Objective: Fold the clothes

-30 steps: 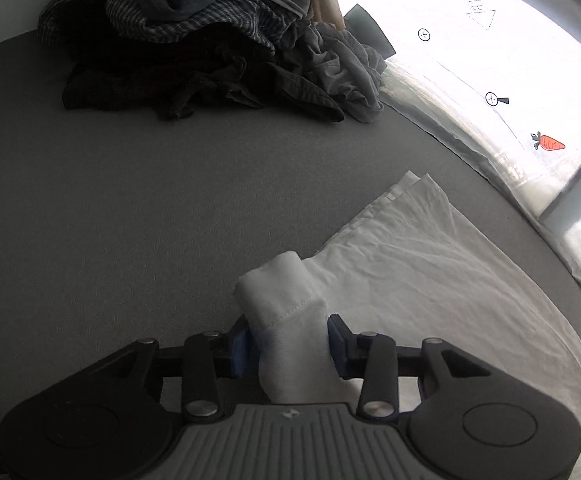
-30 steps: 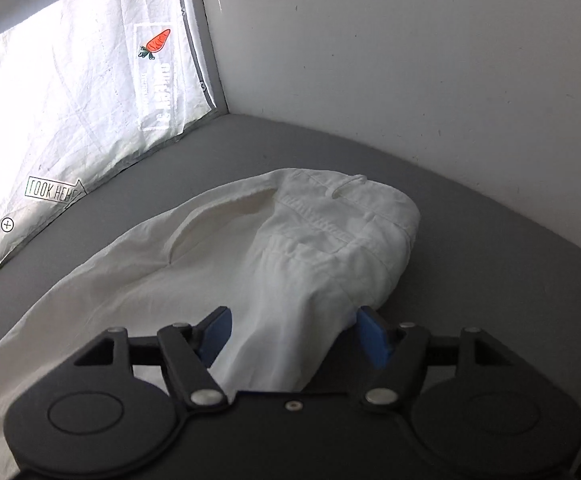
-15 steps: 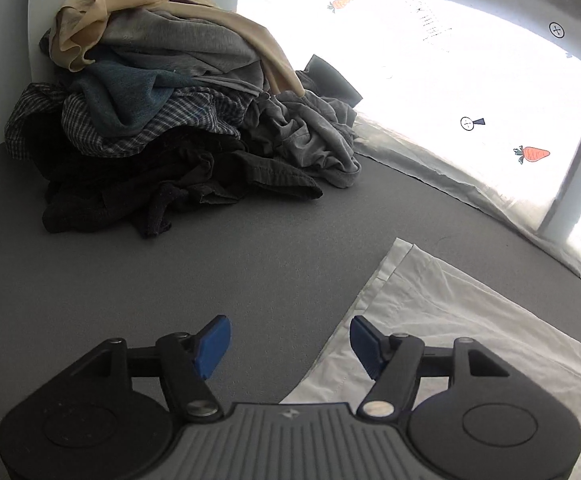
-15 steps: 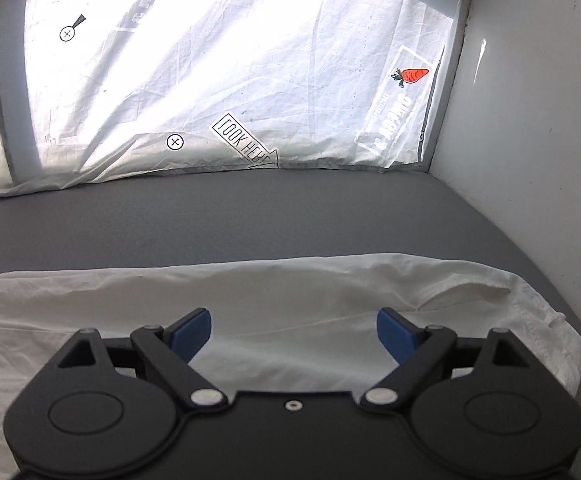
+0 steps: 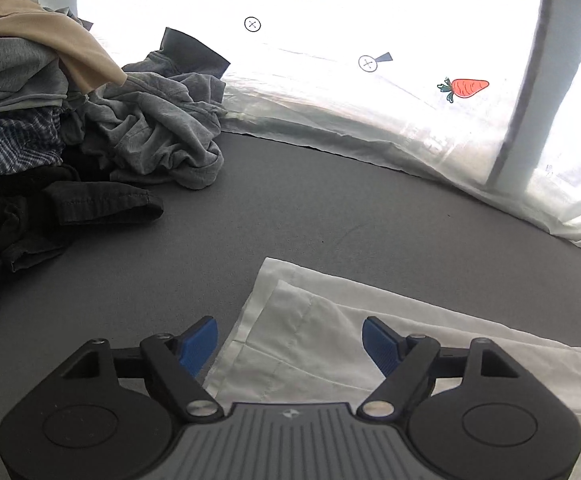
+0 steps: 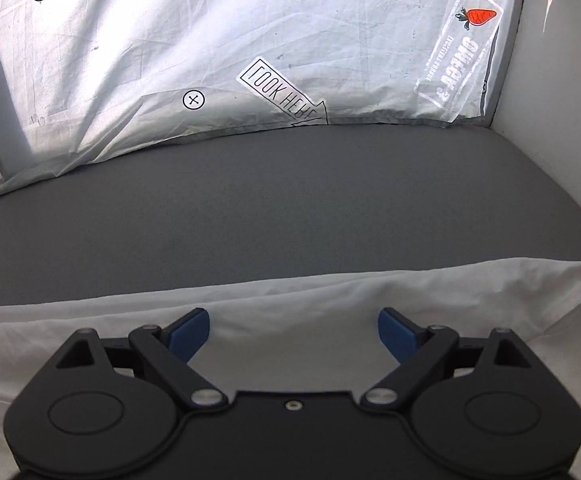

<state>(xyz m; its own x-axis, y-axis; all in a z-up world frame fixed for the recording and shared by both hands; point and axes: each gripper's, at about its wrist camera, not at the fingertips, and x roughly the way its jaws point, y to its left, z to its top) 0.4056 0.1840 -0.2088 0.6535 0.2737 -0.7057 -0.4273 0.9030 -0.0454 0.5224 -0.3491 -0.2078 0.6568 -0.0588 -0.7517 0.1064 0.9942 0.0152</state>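
"LOOK HERE" arrow (image 6: pixel 284 94) on white plastic sheet (image 6: pixel 170 40), carrot logo (image 6: pixel 476 17) label beside

Black tool (image 5: pixel 290 340) bodies, blue pads (image 6: pixel 189 336)

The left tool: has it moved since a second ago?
Yes. The left tool let go of the white garment, jaws just opening, and swung right, away from the clothes pile.

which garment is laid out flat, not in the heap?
The white garment, spread flat on the grey surface under the left gripper. The grey, checked, tan and black clothes sit crumpled in the pile at left.
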